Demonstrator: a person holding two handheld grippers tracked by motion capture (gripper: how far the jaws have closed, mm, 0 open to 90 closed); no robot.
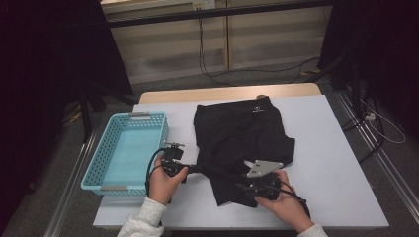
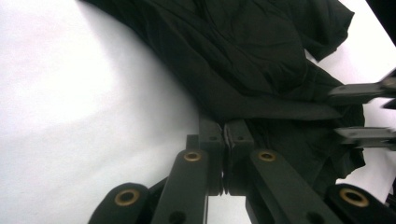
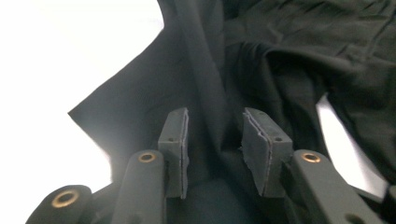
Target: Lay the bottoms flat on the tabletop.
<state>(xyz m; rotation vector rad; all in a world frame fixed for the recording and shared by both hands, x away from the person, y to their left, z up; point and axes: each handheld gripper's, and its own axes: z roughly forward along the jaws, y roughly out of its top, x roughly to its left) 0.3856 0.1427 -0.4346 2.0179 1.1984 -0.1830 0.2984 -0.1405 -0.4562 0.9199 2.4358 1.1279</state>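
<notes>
White tabletop [image 1: 326, 163], dim room, cables trailing along the back wall. Taking the black shorts [image 1: 237, 133] as the landmark: the empty turquoise basket [image 1: 111, 148] sits well to their left, and the shorts lie crumpled mid-table. Just left of their near hem, the left gripper [image 2: 224, 140] has its fingers pinched tight together on the fabric edge. Over the near right part of the shorts, the right gripper [image 3: 215, 135] has its fingers parted, cloth lying between the pads [image 3: 175, 140] but not squeezed. My worry is that one-sided hold: lift or pull now and the shorts could swing, bunch up further, or slide out of that thin pinch; the right could also close on two layers instead of one.
</notes>
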